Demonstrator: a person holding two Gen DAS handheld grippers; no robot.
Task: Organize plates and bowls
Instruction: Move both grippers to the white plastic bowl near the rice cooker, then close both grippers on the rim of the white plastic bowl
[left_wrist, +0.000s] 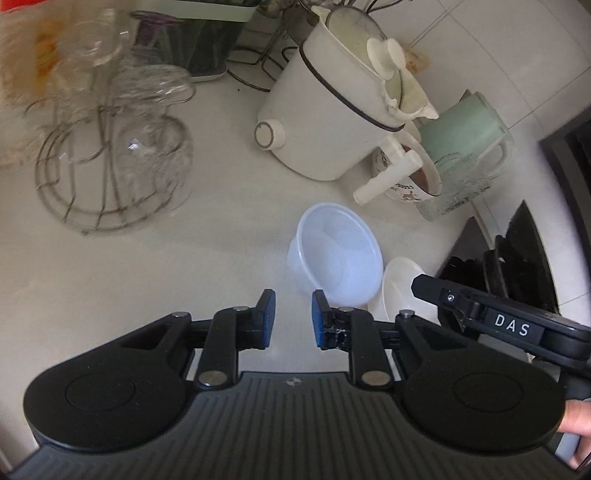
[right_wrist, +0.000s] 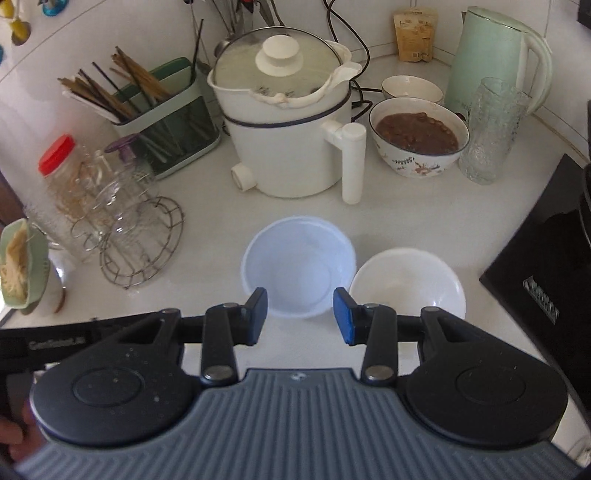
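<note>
A translucent plastic bowl (right_wrist: 295, 266) stands upright on the white counter (right_wrist: 207, 266), with a white bowl (right_wrist: 406, 284) touching its right side. My right gripper (right_wrist: 301, 315) hovers open just in front of the translucent bowl; its blue pads flank the near rim without touching it. In the left wrist view the translucent bowl (left_wrist: 334, 254) lies ahead and slightly right of my left gripper (left_wrist: 293, 319), which stands open by a narrow gap with nothing in it. The white bowl (left_wrist: 397, 291) is partly hidden there behind the right tool's black DAS-labelled housing (left_wrist: 513, 326).
Behind the bowls stand a white electric pot (right_wrist: 288, 140), a flowered bowl of brown food (right_wrist: 417, 136), a ribbed glass (right_wrist: 491, 129) and a green kettle (right_wrist: 491, 59). A wire rack of glass cups (right_wrist: 136, 236) sits left, a black appliance (right_wrist: 546, 280) right.
</note>
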